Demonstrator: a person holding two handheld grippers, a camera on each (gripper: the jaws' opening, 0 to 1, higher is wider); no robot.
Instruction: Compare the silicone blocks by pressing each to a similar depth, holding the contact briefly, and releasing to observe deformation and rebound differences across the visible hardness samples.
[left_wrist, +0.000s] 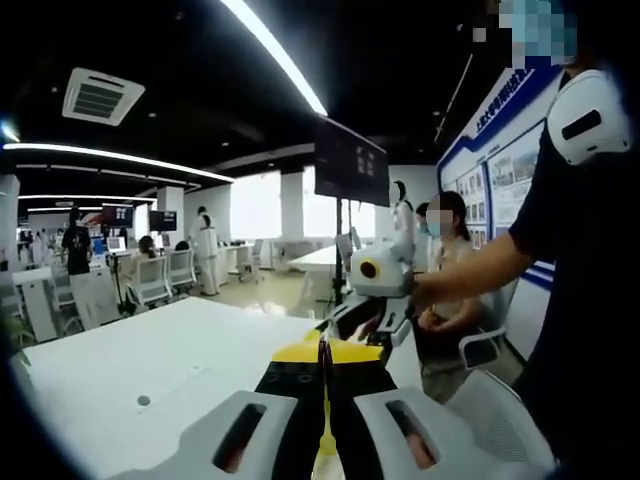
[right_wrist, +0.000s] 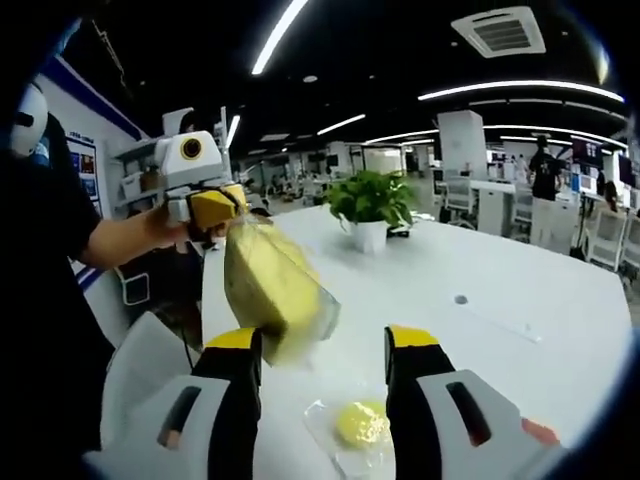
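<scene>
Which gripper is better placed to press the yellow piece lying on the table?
Right. The right gripper is open with the small yellow block on the table between its jaws; the left gripper is shut on a bagged yellow block.

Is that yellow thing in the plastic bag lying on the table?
No, the bagged yellow block hangs in the air, pinched by the left gripper above the white table.

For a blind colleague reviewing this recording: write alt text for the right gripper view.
The left gripper, held in a person's hand, lifts a yellow block in a clear bag over a white table. The right gripper is open below it, with a smaller bagged yellow piece on the table between its fingers. A potted plant stands behind in an open office.
</scene>
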